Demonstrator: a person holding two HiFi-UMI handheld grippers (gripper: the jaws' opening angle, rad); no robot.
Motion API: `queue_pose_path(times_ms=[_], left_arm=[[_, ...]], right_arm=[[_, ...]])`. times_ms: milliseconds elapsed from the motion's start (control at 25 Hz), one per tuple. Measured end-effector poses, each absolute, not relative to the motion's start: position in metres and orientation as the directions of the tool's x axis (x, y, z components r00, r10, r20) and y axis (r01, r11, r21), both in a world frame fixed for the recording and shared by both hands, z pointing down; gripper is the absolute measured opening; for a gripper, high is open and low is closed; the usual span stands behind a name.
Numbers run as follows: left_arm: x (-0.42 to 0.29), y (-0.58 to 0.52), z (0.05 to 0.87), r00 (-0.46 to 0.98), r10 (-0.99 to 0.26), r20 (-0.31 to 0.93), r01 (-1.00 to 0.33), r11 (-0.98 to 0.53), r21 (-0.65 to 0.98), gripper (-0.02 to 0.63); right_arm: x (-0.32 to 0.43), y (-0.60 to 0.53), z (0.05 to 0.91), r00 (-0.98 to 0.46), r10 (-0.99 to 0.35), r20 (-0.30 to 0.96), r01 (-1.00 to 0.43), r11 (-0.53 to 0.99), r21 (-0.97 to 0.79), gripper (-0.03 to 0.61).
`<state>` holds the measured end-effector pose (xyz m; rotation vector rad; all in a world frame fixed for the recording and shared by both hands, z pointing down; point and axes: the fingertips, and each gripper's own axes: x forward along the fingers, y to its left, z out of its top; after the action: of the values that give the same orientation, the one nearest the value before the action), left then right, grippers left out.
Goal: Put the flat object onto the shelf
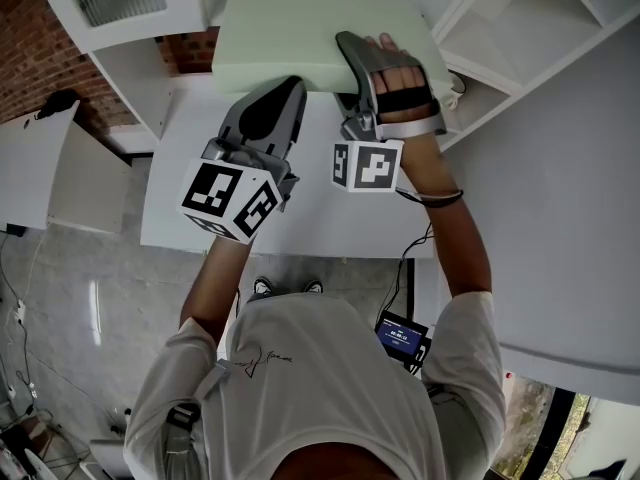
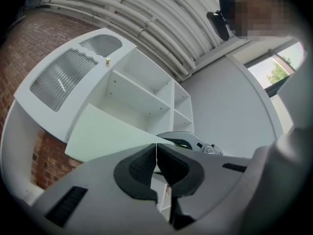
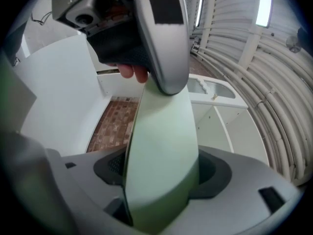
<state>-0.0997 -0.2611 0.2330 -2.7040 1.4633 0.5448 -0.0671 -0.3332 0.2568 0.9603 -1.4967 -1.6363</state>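
Note:
The flat object is a pale green foam slab (image 1: 300, 28) lying level at the shelf unit's front. In the left gripper view the slab (image 2: 107, 136) juts out from the white compartments. My right gripper (image 1: 352, 58) straddles its near edge, one jaw on top. In the right gripper view the slab (image 3: 164, 146) stands between the pads of my right gripper (image 3: 161, 168), and I see no squeeze in the foam there. My left gripper (image 1: 285, 88) points at the slab's near edge from the left. Its jaws (image 2: 156, 155) are shut with nothing between them.
A white shelf unit (image 1: 520, 28) with open compartments (image 2: 142, 97) stands ahead and to the right. The white tabletop (image 1: 300, 218) lies under both grippers. A brick wall (image 1: 30, 28) and a low white cabinet (image 1: 60, 168) are at the left.

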Motion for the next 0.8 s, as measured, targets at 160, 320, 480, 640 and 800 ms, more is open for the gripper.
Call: queue_pose_path(times_ms=[160,320,480,640,800], left_arm=[[-0.102,-0.269,0.236,0.491,-0.816,-0.306,-0.819,-0.551,0.157,0.015],[-0.102,-0.279,0.24,0.486,-0.822,-0.296,-0.823,-0.545,0.162,0.015],[-0.1,-0.288,0.244,0.486,-0.827,-0.281,-0.828,-0.539,0.156,0.015],[-0.099,-0.295,0.245,0.489,-0.829,-0.273,-0.827,-0.54,0.158,0.015],[-0.094,-0.3,0.247,0.5,-0.824,-0.266,-0.822,-0.548,0.153,0.015]], right_arm=[[-0.073,-0.323,0.261,-0.557,-0.828,-0.063,0.024,-0.092,0.995,0.308],[-0.071,-0.325,0.263,-0.569,-0.819,-0.078,0.011,-0.102,0.995,0.307],[-0.068,-0.328,0.267,-0.576,-0.815,-0.071,-0.006,-0.082,0.997,0.307],[-0.068,-0.324,0.272,-0.604,-0.795,-0.059,-0.005,-0.07,0.998,0.307],[-0.064,-0.32,0.275,-0.621,-0.782,-0.049,-0.012,-0.053,0.999,0.307]])
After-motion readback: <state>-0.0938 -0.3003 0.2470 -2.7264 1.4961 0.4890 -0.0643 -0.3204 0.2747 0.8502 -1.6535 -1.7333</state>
